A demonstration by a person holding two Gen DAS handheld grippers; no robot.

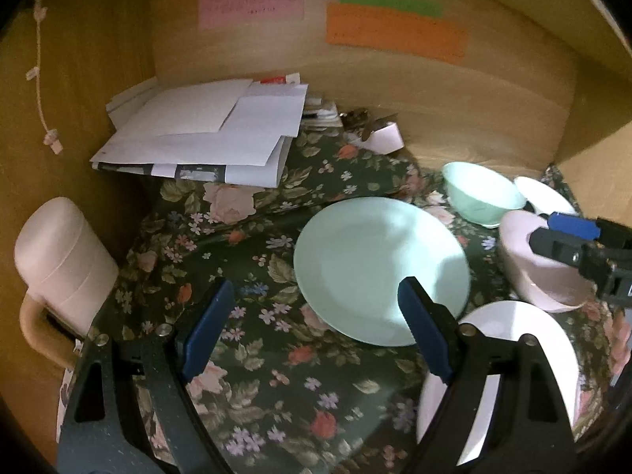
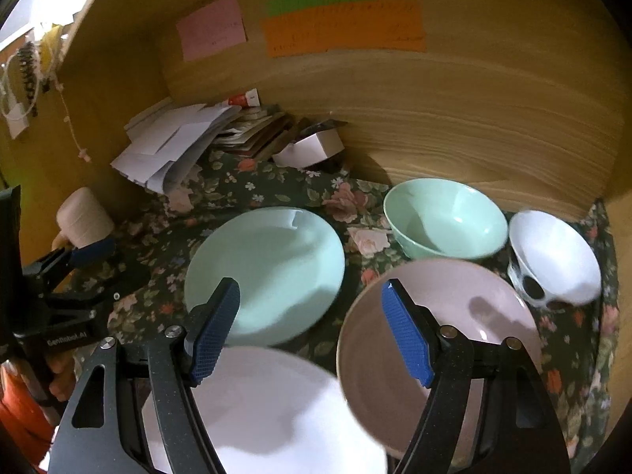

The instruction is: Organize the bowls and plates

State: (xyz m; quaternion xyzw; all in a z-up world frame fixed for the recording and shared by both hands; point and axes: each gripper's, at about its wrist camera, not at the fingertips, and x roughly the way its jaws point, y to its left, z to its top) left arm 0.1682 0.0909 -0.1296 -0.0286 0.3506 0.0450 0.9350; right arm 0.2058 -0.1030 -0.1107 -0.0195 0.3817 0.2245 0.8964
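A mint green plate (image 1: 379,268) (image 2: 268,272) lies on the floral cloth. A mint green bowl (image 1: 480,193) (image 2: 446,221) stands behind it, with a white patterned bowl (image 1: 543,195) (image 2: 553,260) to its right. A pink bowl (image 1: 541,272) (image 2: 454,339) sits in front of them. A white plate (image 1: 509,359) (image 2: 268,407) lies nearest. My left gripper (image 1: 316,328) is open above the cloth, its right finger over the green plate's rim. My right gripper (image 2: 312,328) (image 1: 568,237) is open and empty, its right finger over the pink bowl.
A stack of white papers (image 1: 205,130) (image 2: 173,142) lies at the back left. A cream jug with a handle (image 1: 63,260) (image 2: 85,217) stands at the left. A small white box (image 2: 312,146) sits by the wooden back wall (image 2: 474,118), which carries coloured notes.
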